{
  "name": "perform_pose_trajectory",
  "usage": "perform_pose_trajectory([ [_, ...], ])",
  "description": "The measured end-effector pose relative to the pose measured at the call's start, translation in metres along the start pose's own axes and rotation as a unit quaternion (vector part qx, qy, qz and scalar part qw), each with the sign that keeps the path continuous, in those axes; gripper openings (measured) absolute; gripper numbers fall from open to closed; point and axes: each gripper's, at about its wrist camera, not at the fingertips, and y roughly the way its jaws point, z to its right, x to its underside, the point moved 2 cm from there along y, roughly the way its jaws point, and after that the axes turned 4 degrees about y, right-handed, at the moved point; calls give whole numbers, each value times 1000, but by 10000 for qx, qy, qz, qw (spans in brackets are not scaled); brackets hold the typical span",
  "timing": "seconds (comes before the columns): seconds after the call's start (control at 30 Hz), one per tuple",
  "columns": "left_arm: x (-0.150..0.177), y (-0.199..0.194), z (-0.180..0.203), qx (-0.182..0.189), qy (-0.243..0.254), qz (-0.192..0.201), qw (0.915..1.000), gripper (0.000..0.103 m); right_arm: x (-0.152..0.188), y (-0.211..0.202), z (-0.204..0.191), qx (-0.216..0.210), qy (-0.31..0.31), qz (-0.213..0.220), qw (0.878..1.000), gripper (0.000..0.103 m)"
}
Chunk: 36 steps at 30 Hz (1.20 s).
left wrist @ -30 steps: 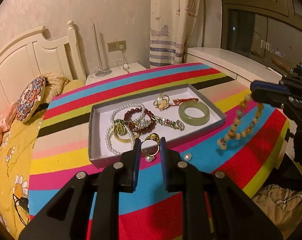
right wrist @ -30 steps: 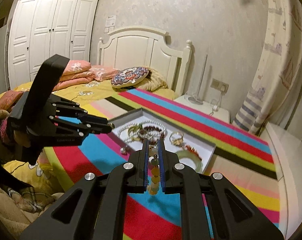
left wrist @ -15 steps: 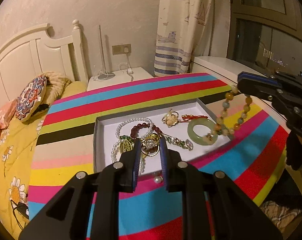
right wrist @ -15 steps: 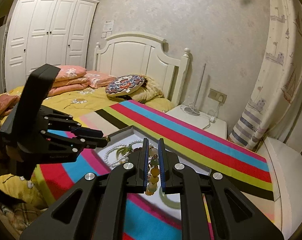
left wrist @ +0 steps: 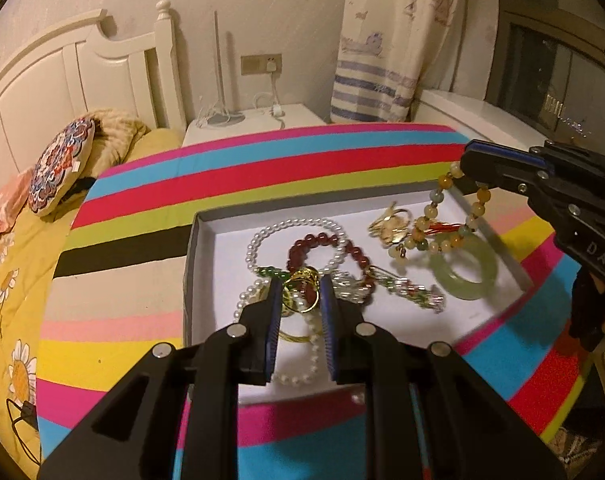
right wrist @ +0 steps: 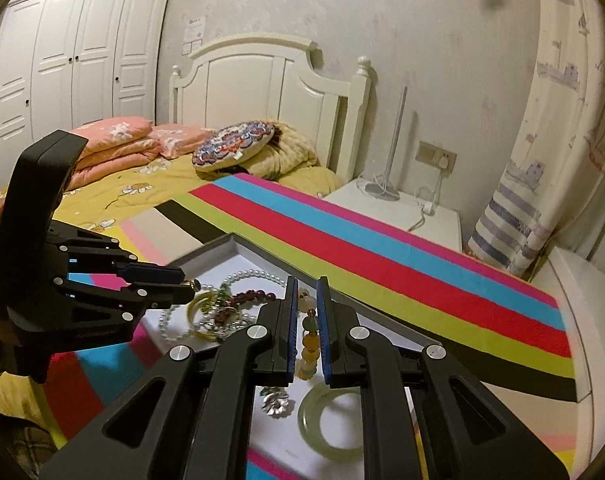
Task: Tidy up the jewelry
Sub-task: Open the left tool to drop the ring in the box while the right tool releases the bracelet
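A shallow grey tray [left wrist: 190, 272] on the striped table holds a pearl necklace [left wrist: 258, 240], a dark red bead bracelet [left wrist: 322, 240], a green jade bangle [left wrist: 464, 272] and a gold brooch [left wrist: 390, 226]. My left gripper [left wrist: 300, 292] is shut on a gold ring [left wrist: 302, 280] and holds it over the tray's near left part. My right gripper [right wrist: 304, 300] is shut on a yellow-green bead bracelet [right wrist: 308, 344], which hangs over the tray's right end. That bracelet also shows in the left wrist view [left wrist: 434, 216], dangling above the bangle.
The striped tablecloth [left wrist: 262, 168] covers a round table whose edge curves at right. A small pearl [left wrist: 358, 398] lies on the cloth just in front of the tray. A bed [right wrist: 134, 184] lies beyond at left, a white nightstand [left wrist: 246, 124] behind.
Both grippers have moved in over the tray. The gold ring went from the tray's front edge to above the pearls. The bead bracelet went from over the table to above the jade bangle.
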Motion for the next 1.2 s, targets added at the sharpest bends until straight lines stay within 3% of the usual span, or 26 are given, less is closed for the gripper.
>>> perform_pose_trajectory([
  [0.43,0,39,-18,-107,-187,-337,9992,21,12,42,12,-213,338,-474,9981,12],
  [0.63,1,42,-21,-178,-261,-345,9989,56,18,46,25,-211,752,-570,9953,20],
  [0.7,2,40,-21,-253,-264,-326,9988,68,18,43,29,-171,849,-554,9947,38],
  [0.73,2,38,-21,-289,-264,-313,9987,73,18,41,31,-173,883,-531,9945,42],
  [0.9,4,27,-21,-475,-310,-272,9980,86,14,26,34,-152,968,-390,9944,58],
  [1.2,15,-13,-17,-849,-412,-37,9955,98,25,-20,15,-189,779,-218,9965,70],
])
